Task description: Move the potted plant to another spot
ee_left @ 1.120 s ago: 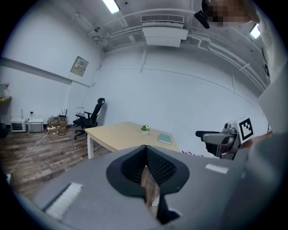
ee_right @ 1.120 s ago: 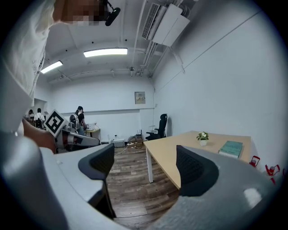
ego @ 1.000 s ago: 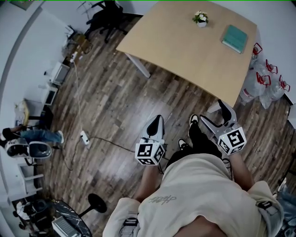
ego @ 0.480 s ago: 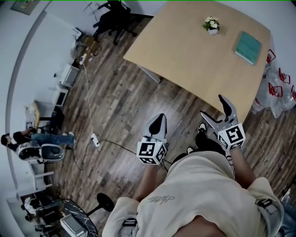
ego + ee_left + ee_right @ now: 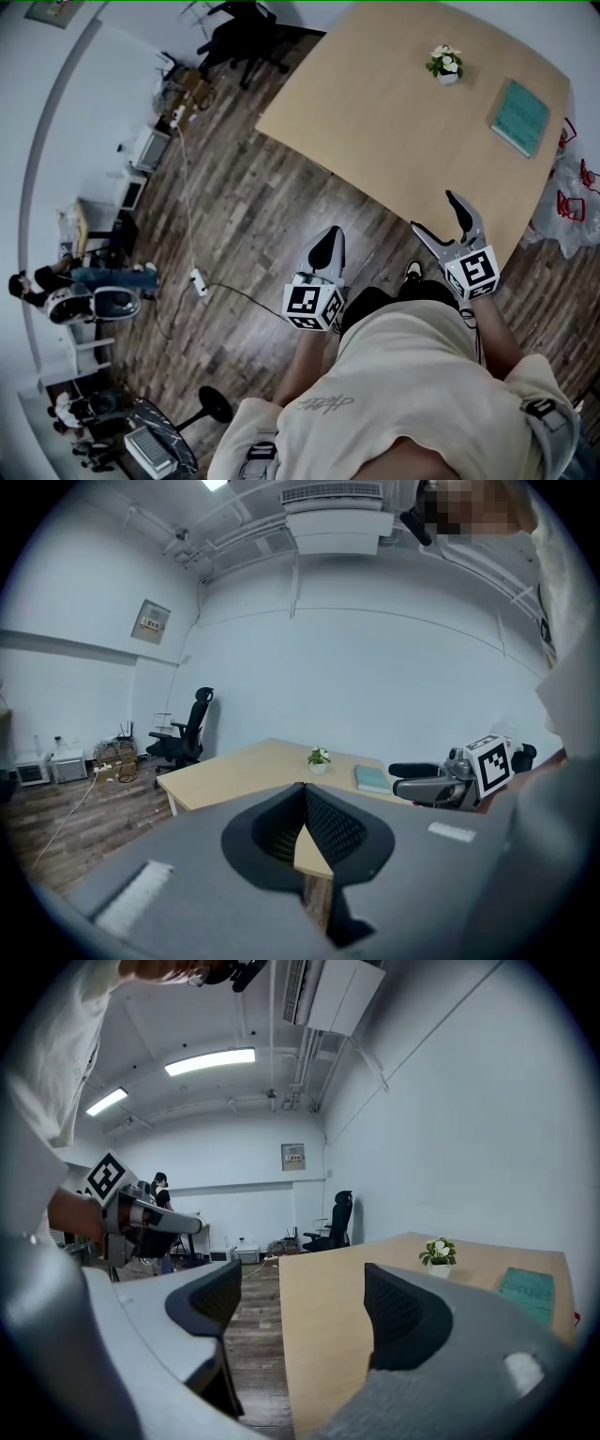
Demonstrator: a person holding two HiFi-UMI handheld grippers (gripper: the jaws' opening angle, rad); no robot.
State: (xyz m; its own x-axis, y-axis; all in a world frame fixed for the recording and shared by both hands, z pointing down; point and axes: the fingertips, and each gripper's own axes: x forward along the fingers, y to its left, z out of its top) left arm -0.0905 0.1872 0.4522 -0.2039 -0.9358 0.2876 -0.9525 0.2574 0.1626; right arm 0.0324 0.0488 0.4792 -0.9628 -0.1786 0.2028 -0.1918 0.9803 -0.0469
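Two handheld tongs hover over the dark plank floor [image 5: 244, 216] of an office, short of the near edge of a big pale-wood desk [image 5: 375, 122] that fills the upper R of the head view. The wearer's cream shirt [image 5: 403, 394] takes up the bottom of that view, arms reaching fwd. A black office chair [image 5: 242, 37] stands beyond the desk's far L corner, and white bags w/ red handles [image 5: 572, 202] sit on the floor off its R end. A white cable [image 5: 183, 187] trails across the planks at L.

The L tongs [image 5: 330, 236], marker cube at the back, have jaws pressed together at the tip w/ nothing between them. The R tongs [image 5: 433, 211] point at the desk edge, jaws spread wide. They have just been closing a little, and only desk and floor show in the gap.

On the desk's far side lies a teal book [image 5: 521, 116], flat, near the R edge. The potted plant [image 5: 445, 64], small, white blooms in a white pot, stands upright to the book's L, apart from it and well apart from both tongs.
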